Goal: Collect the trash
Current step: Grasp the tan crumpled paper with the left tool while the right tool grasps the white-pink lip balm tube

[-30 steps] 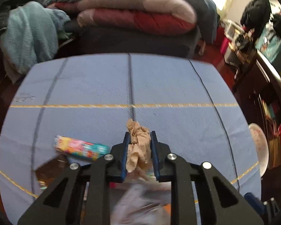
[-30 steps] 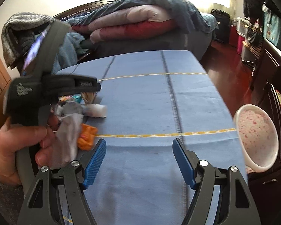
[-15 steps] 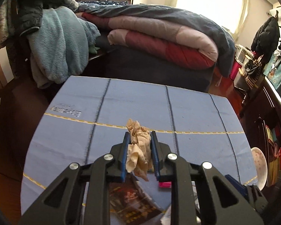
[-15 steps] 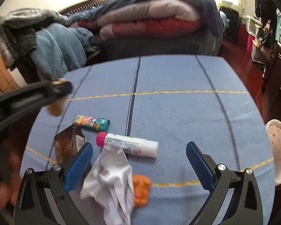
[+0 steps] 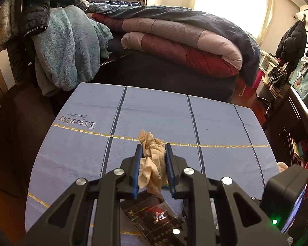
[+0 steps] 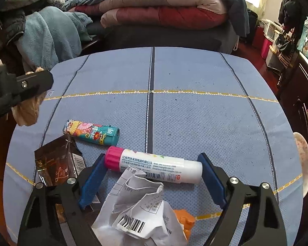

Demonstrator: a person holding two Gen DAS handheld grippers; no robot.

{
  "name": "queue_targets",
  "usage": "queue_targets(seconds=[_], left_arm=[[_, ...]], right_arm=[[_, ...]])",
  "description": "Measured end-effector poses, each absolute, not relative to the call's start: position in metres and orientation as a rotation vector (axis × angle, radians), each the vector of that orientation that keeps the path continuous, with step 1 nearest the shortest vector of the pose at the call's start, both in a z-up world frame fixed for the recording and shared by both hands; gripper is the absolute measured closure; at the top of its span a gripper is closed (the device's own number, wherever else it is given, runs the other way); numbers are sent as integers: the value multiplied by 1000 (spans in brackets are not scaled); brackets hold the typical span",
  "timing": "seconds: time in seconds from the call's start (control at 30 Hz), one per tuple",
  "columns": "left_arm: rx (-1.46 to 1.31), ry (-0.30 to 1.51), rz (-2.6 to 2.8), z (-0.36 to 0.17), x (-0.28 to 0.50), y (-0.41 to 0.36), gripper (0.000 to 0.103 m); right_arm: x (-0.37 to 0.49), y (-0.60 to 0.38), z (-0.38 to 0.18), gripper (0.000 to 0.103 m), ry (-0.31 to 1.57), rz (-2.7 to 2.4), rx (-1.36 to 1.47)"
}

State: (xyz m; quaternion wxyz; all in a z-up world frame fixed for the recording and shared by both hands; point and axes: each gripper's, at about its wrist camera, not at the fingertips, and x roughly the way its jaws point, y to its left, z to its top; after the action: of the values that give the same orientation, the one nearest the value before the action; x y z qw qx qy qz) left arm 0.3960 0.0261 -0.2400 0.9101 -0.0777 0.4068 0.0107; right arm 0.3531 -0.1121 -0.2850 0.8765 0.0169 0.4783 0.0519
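Observation:
My left gripper (image 5: pixel 153 160) is shut on a crumpled tan paper wad (image 5: pixel 152 153) and holds it above the blue tablecloth (image 5: pixel 174 123). It also shows at the left of the right wrist view (image 6: pixel 28 106). My right gripper (image 6: pixel 152 170) is open, its jaws spread around a white glue stick with a pink cap (image 6: pixel 154 164) and over a crumpled white receipt (image 6: pixel 139 211). A brown foil wrapper (image 6: pixel 57 164) lies by the left jaw and shows in the left wrist view (image 5: pixel 154 215). An orange scrap (image 6: pixel 184 219) lies under the receipt.
A colourful teal tube (image 6: pixel 92 132) lies on the cloth beyond the glue stick. A pink speckled bowl (image 6: pixel 303 160) sits off the table's right edge. A bed with folded quilts (image 5: pixel 184 37) and hanging clothes (image 5: pixel 61 47) stand behind the table.
My left gripper has lifted and pulled back to the left with the tan wad. My right gripper has moved in low over the glue stick and the receipt.

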Motion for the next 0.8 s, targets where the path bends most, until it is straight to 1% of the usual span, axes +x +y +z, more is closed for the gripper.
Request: queue_targets(seconds=[0.3, 0.8], left_arm=[[-141, 822, 0, -231, 395, 11, 80], [-57, 806, -101, -216, 384, -61, 80]], right_arm=[[343, -151, -266, 15, 921, 76, 109], [316, -233, -249, 15, 859, 20, 240]])
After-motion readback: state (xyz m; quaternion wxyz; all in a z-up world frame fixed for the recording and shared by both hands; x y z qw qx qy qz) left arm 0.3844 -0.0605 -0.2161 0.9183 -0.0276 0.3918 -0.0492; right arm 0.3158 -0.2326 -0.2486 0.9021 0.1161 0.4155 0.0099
